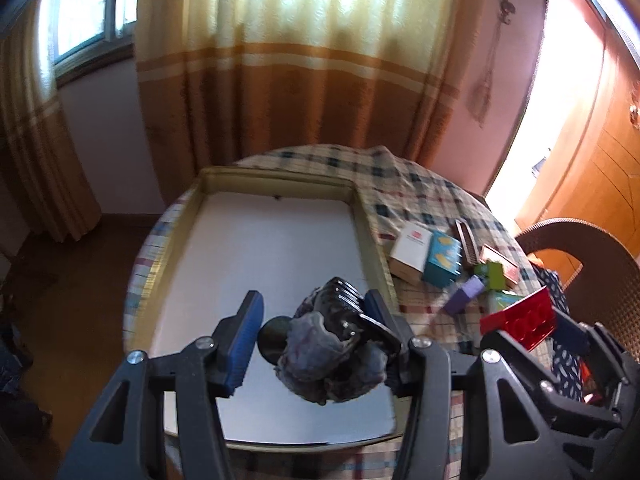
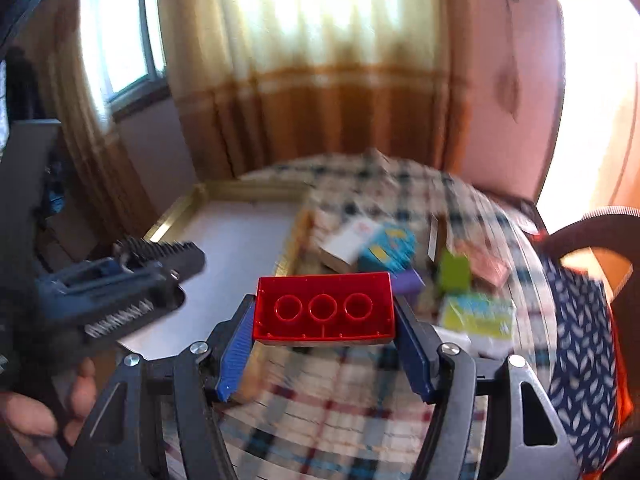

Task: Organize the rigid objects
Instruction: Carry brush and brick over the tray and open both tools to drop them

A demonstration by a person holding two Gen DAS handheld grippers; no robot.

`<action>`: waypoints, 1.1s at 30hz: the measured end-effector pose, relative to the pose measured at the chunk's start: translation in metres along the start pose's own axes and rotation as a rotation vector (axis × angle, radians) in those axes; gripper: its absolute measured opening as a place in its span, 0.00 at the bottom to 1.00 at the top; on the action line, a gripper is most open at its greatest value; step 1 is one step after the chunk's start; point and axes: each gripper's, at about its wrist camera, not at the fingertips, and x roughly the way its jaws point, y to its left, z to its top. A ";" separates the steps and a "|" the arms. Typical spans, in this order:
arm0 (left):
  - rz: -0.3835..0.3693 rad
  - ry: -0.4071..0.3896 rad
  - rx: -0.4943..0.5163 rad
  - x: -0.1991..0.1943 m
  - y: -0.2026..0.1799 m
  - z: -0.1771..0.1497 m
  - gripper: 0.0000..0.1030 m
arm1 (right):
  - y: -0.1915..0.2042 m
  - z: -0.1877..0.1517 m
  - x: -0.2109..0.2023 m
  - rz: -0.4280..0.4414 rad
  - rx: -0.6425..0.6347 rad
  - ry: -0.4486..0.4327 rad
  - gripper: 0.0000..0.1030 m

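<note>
The right gripper (image 2: 324, 316) squeezes the red plastic toy brick (image 2: 323, 307), carrying it toward the shallow gold-rimmed tray (image 2: 176, 210) at ten o'clock; the left gripper (image 1: 312, 312) gapes wide.

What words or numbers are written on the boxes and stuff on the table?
No text here can be read.
White box: a red mark on top, too small to read.
Teal box: yellow shapes only, no clear letters.
Green and yellow box: print too blurred to read.
Red brick in the right claw: three moulded rings, no words.
</note>
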 end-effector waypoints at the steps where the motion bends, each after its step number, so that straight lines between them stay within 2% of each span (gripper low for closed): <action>1: 0.013 -0.005 -0.010 -0.003 0.007 0.000 0.50 | 0.007 0.003 0.000 0.012 -0.010 -0.006 0.65; 6: 0.086 -0.024 -0.030 -0.010 0.031 0.000 0.50 | 0.036 0.010 0.007 0.058 -0.045 -0.012 0.65; 13: 0.165 -0.036 -0.041 -0.014 0.055 -0.004 0.50 | 0.063 0.011 0.023 0.059 -0.096 0.000 0.65; 25: 0.199 0.004 -0.010 0.003 0.057 -0.010 0.50 | 0.066 0.006 0.061 0.013 -0.129 0.082 0.65; 33: 0.232 0.054 0.016 0.020 0.058 -0.016 0.50 | 0.066 0.002 0.090 0.015 -0.158 0.147 0.65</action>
